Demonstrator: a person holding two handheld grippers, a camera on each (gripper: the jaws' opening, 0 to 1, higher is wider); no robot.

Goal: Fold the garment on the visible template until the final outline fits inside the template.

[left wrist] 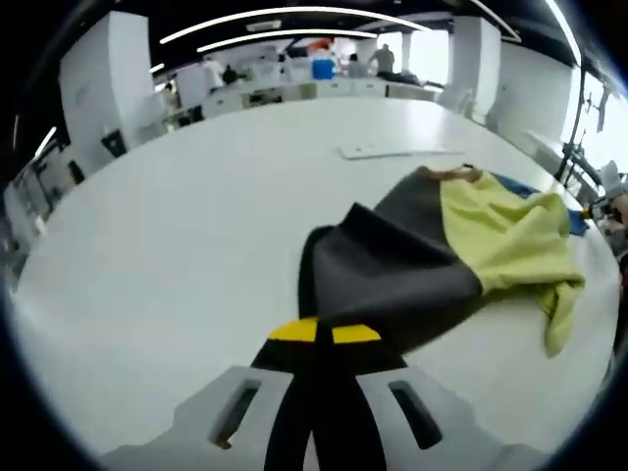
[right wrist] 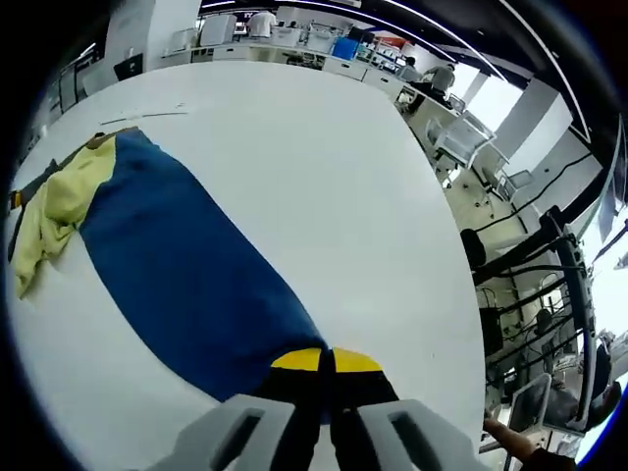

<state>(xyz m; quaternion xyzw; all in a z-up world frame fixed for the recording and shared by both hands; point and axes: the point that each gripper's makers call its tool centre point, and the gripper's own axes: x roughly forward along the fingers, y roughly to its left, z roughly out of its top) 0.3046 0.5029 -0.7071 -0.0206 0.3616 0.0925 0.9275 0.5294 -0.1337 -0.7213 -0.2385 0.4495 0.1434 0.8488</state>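
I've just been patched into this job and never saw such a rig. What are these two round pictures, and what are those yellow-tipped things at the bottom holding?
No robot arm here: a person holds a two-jaw gripper in each hand, with a fisheye camera on each. In the left gripper view, the left gripper has its yellow-tipped jaws shut on the dark grey panel of a garment lying on the white table; a yellow-green panel lies beyond. In the right gripper view, the right gripper is shut on the garment's blue panel. I cannot make out a template.
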